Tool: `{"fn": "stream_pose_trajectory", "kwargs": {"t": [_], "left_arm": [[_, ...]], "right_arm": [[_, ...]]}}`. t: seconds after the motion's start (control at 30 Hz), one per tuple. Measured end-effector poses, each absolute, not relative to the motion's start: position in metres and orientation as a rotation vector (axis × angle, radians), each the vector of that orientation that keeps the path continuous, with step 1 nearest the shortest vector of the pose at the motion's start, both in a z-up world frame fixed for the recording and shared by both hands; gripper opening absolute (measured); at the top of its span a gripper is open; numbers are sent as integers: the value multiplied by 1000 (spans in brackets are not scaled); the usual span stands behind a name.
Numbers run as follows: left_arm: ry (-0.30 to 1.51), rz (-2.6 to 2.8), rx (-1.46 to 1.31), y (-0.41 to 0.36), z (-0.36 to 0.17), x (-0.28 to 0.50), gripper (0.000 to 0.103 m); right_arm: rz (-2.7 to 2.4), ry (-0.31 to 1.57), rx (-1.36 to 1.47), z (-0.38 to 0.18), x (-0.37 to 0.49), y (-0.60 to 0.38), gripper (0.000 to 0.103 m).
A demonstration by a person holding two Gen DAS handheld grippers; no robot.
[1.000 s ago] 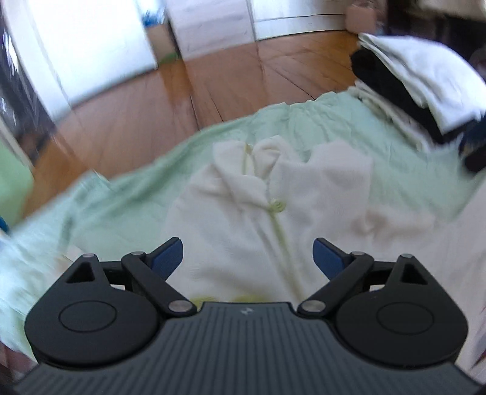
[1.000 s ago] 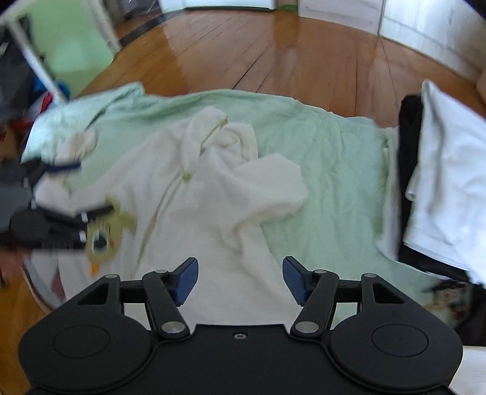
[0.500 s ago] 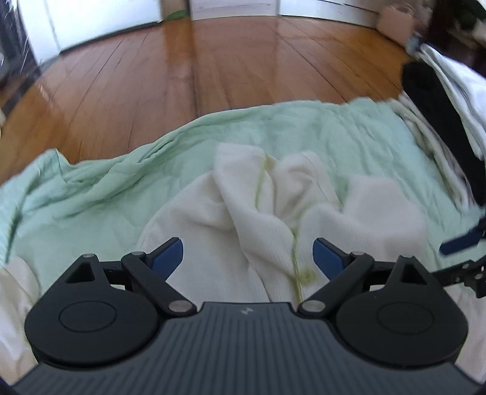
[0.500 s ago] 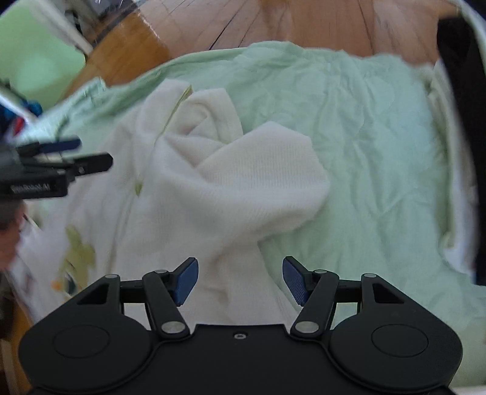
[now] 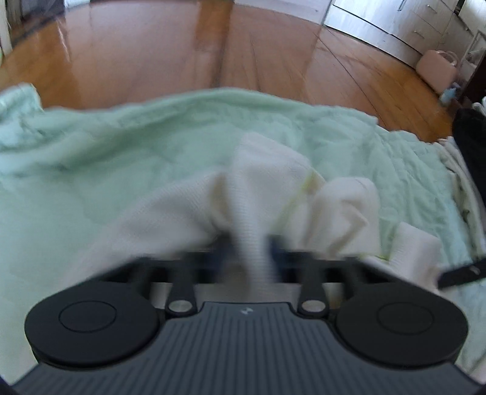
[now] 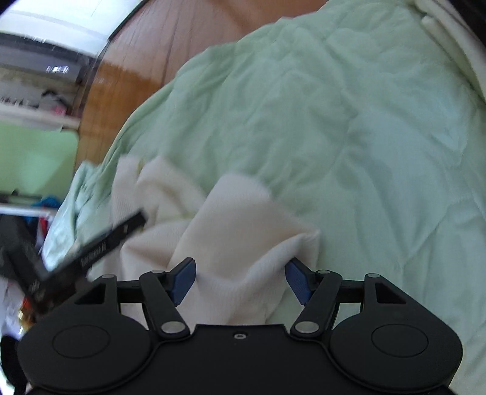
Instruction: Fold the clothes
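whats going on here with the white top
A person with a gripper in each hand is folding a white top on a green sheet. The left gripper has closed on a ridge of the fabric, though the view is blurred. The right gripper is open, its fingers either side of another fold.

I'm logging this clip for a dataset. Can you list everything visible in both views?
garment: one, cream with yellow-green trim, crumpled on the sheet, a fold pinched in the left gripper
sheet: one, pale green, spread on the floor
floor: wood, brown, beyond the sheet
bag: one, pink, far right by the cabinets
cabinets: white, along the far wall
dark clothes: black pile, right edge of the sheet
left gripper: black, blurred, shut on the garment
right gripper: black with blue pads, open, straddling a garment fold
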State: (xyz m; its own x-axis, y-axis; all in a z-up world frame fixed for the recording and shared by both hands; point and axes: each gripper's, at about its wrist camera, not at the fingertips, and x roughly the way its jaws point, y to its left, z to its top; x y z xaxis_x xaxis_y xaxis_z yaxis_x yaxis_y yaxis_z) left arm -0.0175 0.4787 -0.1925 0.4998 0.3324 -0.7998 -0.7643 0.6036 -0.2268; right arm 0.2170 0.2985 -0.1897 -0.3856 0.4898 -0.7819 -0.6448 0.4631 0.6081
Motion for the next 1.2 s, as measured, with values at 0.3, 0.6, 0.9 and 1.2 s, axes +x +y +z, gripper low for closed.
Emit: {"fn": "stream_pose_trajectory", "kwargs": {"t": [0.3,0.6,0.9,1.2], "left_arm": [[761,735,-271,413,-198,-10,6],[806,425,-431,388,-163,-36,57],[755,666,-416,425,-150,-67,75],[960,673,-270,441,-185,-42,81]], "right_arm": [[1302,1042,-392,-170,175,277,7],[1170,713,-400,-98,194,182,5],[1037,789,-658,-151,175,171,5],[965,1256,-92,-164,233,149,50]]}}
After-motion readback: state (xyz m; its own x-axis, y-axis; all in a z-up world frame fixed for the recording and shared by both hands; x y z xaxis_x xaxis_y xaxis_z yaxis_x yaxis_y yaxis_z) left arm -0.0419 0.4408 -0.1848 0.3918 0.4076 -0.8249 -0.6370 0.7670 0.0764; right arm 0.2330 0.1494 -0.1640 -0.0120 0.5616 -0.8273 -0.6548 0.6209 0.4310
